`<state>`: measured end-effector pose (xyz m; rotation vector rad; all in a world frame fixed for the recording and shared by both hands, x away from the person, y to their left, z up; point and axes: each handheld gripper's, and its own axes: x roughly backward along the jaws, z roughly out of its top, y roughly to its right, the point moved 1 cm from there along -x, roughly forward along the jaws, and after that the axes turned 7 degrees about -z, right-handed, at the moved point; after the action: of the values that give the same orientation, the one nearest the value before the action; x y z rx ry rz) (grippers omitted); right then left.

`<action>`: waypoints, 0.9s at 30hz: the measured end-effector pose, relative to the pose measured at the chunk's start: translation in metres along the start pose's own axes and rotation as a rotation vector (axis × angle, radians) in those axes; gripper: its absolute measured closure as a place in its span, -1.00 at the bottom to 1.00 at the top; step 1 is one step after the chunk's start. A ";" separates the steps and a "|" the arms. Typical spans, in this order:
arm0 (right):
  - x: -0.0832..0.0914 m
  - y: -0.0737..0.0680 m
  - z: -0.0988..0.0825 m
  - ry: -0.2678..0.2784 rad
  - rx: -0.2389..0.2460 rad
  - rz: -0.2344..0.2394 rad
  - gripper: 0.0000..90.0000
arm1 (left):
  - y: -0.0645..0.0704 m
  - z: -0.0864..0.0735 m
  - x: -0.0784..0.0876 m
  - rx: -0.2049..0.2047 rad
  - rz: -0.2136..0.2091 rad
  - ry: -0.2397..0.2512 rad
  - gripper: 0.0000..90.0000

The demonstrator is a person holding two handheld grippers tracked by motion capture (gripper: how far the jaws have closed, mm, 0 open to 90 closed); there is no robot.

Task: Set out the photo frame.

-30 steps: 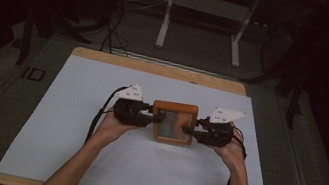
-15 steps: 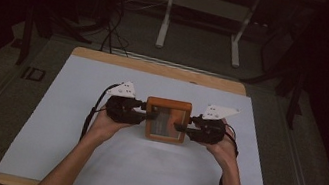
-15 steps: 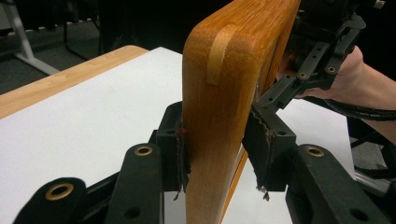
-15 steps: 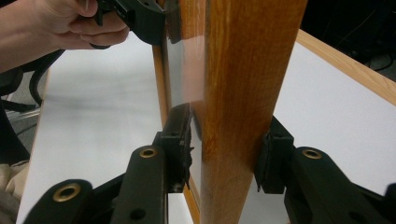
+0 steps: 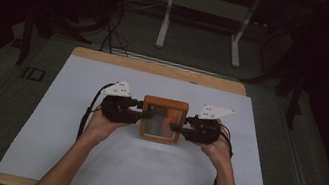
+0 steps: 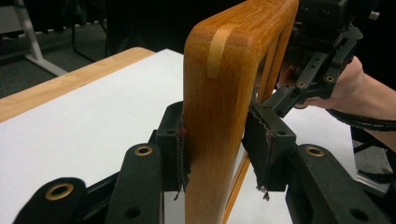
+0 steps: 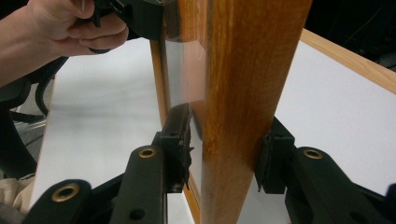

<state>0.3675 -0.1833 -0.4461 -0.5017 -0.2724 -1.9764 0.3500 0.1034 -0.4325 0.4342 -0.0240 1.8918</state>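
Above the middle of the white tabletop point(image 5: 67, 147) we have carried the wooden frame point(image 5: 165, 105) a little to the left, the left hand-held gripper point(image 5: 147, 115) and right hand-held gripper point(image 5: 175, 127) each pinching one side, so the carrying continues.

The wooden frame point(image 5: 163, 119) sat over the middle of the white mat point(image 5: 56, 150), which lay on the table point(image 5: 156, 67). The left gripper point(image 5: 142, 114) stood at the frame's left side and the right gripper point(image 5: 178, 127) at its right, each with its jaws on either face of that edge. Behind the table stood a metal stand point(image 5: 206, 8) on the floor.
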 end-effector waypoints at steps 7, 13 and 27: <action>-0.005 -0.002 0.000 -0.001 -0.011 0.007 0.36 | 0.000 -0.004 0.004 0.002 0.008 0.006 0.35; -0.011 -0.004 -0.002 -0.011 -0.017 0.013 0.36 | -0.002 -0.009 0.007 0.011 0.016 0.005 0.35; -0.027 -0.007 -0.012 -0.029 -0.061 0.026 0.36 | -0.008 -0.024 0.010 0.035 0.023 -0.007 0.35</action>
<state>0.3682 -0.1638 -0.4692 -0.5709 -0.2233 -1.9581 0.3477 0.1204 -0.4536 0.4662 -0.0007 1.9155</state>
